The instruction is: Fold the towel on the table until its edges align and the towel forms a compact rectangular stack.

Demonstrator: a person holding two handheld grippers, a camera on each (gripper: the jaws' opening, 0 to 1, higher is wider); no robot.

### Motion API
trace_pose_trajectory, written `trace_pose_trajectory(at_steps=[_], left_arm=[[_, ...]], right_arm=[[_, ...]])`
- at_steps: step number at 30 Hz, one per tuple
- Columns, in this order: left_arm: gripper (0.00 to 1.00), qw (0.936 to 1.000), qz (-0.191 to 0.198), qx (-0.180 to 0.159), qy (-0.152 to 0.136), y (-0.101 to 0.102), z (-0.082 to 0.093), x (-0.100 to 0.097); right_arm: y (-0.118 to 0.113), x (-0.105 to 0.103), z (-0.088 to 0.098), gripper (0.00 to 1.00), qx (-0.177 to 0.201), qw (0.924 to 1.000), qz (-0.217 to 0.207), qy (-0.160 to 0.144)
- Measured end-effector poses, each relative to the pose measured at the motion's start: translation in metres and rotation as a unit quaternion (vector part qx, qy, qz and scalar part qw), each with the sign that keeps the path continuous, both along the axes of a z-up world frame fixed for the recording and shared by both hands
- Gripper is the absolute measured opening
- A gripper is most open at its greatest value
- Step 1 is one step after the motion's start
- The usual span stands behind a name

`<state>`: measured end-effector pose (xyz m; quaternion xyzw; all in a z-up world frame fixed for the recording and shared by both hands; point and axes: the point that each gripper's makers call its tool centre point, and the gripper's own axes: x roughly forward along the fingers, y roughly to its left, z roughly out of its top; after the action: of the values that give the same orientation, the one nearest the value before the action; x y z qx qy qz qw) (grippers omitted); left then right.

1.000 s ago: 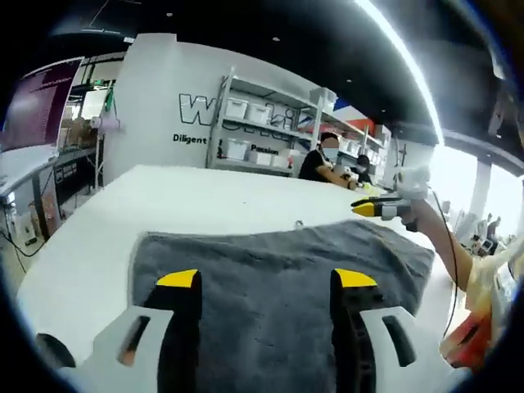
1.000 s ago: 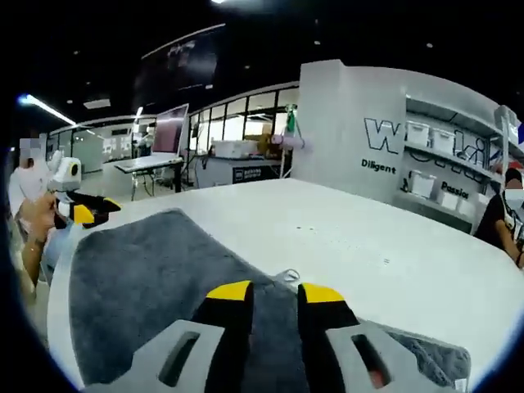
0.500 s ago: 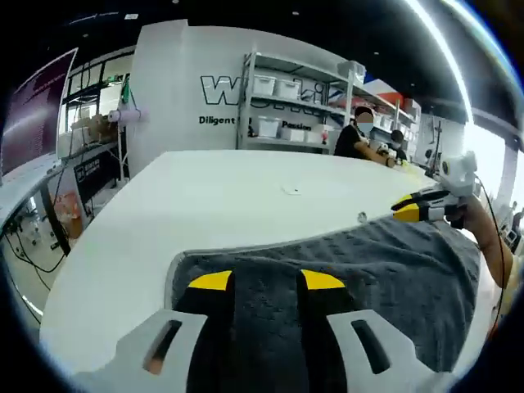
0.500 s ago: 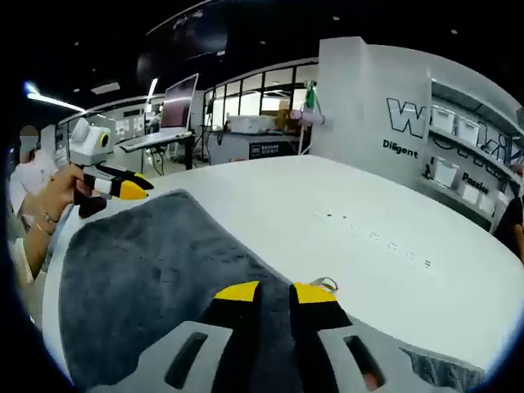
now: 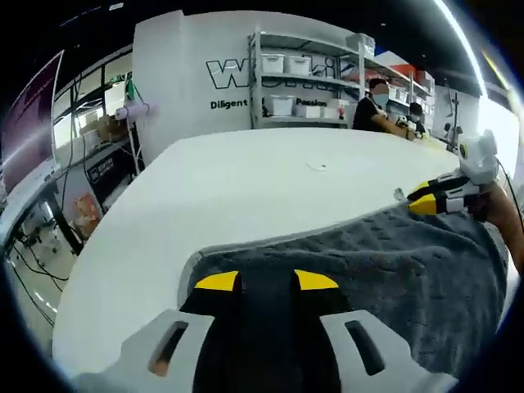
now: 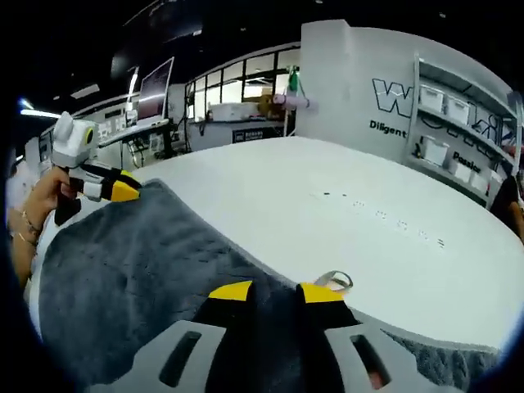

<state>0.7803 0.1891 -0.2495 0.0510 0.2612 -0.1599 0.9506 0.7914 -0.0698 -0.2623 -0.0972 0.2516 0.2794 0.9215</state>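
Grey terry towel is lying across the near part of the white table, its far edge running beside bare tabletop that is stretching wide beyond. The left gripper is pinching the towel's edge near a corner, jaws nearly together on the cloth. The right gripper is clamping the other end by the hanging loop, jaws likewise narrow.

Dark grey towel lies spread on the white table.
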Motion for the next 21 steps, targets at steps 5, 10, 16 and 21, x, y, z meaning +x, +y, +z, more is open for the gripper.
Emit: trace_pose_trajectory(at_steps=[5, 10, 16, 21], left_arm=[[0.19, 0.9998, -0.001, 0.015, 0.014, 0.001, -0.014, 0.002], [0.18, 0.9998, 0.001, 0.009, 0.019, 0.004, -0.021, 0.002], [0.16, 0.9998, 0.008, 0.003, 0.018, 0.012, -0.022, 0.018], [0.16, 0.9997, 0.008, 0.006, 0.021, 0.008, -0.022, 0.024]], right_arm=[[0.0, 0.005, -0.01, 0.17, -0.001, 0.9999, -0.003, 0.013], [-0.003, 0.009, -0.011, 0.17, 0.004, 0.9998, -0.01, 0.017], [-0.006, 0.016, -0.011, 0.16, 0.015, 0.9994, -0.028, 0.011], [-0.006, 0.026, -0.01, 0.16, 0.019, 0.9991, -0.036, 0.008]])
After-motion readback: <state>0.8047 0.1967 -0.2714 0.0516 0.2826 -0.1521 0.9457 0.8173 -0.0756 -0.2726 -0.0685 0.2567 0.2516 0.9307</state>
